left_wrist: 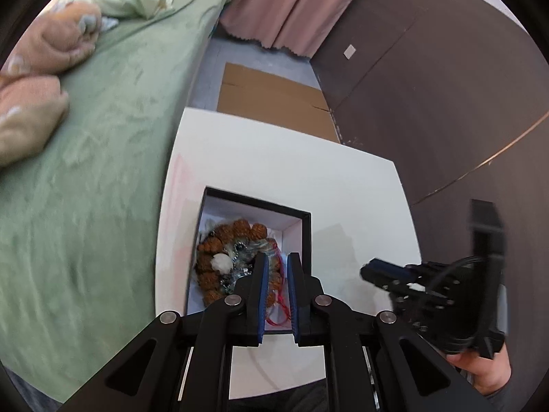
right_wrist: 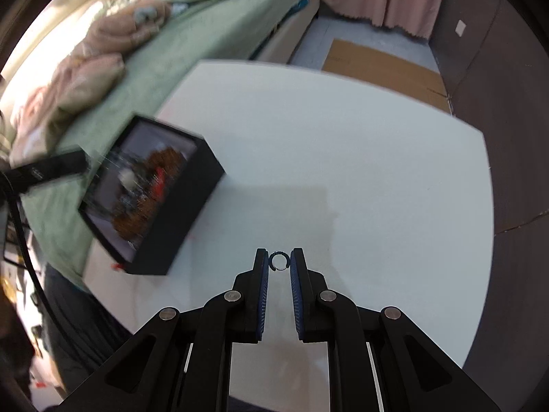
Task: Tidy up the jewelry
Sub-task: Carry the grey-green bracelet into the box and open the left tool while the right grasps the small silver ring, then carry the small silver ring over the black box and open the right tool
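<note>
My right gripper (right_wrist: 278,261) pinches the ring (right_wrist: 278,261); carry it level over the box (right_wrist: 178,219), left gripper (left_wrist: 276,264) nearly shut, empty.

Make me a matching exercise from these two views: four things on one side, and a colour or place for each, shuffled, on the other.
Things:
1. small ring
2. jewelry box
3. bead bracelet
4. bedsheet

Descriptions:
A. green, beside the table
B. black outside, white inside
C. pinched between the right claw tips
D. brown, lying in the box

Pairs: 1-C, 2-B, 3-D, 4-A
</note>
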### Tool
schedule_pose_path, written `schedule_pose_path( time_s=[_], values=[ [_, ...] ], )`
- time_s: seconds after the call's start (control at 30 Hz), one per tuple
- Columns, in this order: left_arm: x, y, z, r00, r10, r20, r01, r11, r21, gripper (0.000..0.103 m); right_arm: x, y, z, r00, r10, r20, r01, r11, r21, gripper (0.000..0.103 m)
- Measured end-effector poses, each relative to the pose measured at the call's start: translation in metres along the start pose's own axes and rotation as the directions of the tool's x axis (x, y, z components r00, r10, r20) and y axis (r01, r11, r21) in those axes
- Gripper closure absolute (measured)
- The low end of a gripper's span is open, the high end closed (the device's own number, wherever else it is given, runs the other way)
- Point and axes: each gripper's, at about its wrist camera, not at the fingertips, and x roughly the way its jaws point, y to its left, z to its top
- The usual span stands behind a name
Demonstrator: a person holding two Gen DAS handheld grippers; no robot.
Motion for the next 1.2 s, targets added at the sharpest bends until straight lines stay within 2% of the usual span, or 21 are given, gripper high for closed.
schedule_pose_path(
  time_s=[0.03,0.07,0.1,0.17,0.37,0.67,0.83,0.9,0.97,1.0,1.03,1.2],
  values=[
    [-0.001,0.000,-0.001,1.000,0.007,0.001,-0.007,1.000,0.000,0.087,-0.007,0.002,0.001,1.000,0.008,0.018,-0.008,1.000,0.001,0.089],
    [-0.002,0.000,-0.001,1.000,0.012,0.003,-0.012,1.000,0.001,0.073,-0.012,0.003,0.003,0.999,0.017,0.030,-0.017,1.000,0.000,0.089],
    [-0.005,0.001,-0.003,1.000,0.009,0.012,-0.009,1.000,-0.003,0.055,-0.017,0.004,0.006,0.999,0.028,0.042,-0.028,1.000,-0.001,0.089],
    [-0.014,0.005,-0.005,0.999,0.009,0.044,-0.008,1.000,-0.016,0.041,-0.025,0.012,0.012,0.997,0.048,0.064,-0.048,0.999,-0.008,0.089],
    [-0.035,0.016,-0.008,0.996,0.027,0.082,-0.025,0.999,-0.029,0.041,-0.037,0.045,0.023,0.988,0.110,0.110,-0.105,0.993,-0.045,0.089],
    [-0.061,0.048,-0.017,0.992,0.052,0.116,-0.043,0.996,-0.076,0.041,-0.032,0.088,0.042,0.980,0.164,0.111,-0.155,0.984,-0.085,0.089],
    [-0.074,0.067,-0.023,0.990,0.062,0.127,-0.048,0.993,-0.108,0.041,-0.025,0.105,0.050,0.980,0.167,0.108,-0.158,0.984,-0.087,0.089],
    [-0.080,0.072,-0.025,0.989,0.065,0.136,-0.049,0.992,-0.117,0.041,-0.018,0.106,0.055,0.985,0.145,0.099,-0.139,0.989,-0.058,0.088],
    [-0.086,0.075,-0.027,0.987,0.065,0.144,-0.048,0.992,-0.118,0.041,-0.010,0.102,0.057,0.990,0.120,0.069,-0.119,0.993,-0.018,0.072],
    [-0.088,0.076,-0.028,0.987,0.064,0.147,-0.047,0.992,-0.117,0.041,-0.007,0.100,0.057,0.991,0.116,0.060,-0.116,0.993,-0.001,0.058],
    [-0.090,0.076,-0.028,0.987,0.064,0.149,-0.047,0.992,-0.116,0.041,-0.007,0.099,0.055,0.991,0.118,0.067,-0.118,0.993,0.010,0.050],
    [-0.094,0.071,-0.033,0.987,0.054,0.154,-0.038,0.994,-0.103,0.041,-0.020,0.088,0.042,0.986,0.121,0.112,-0.129,0.989,0.067,0.048]
  ],
)
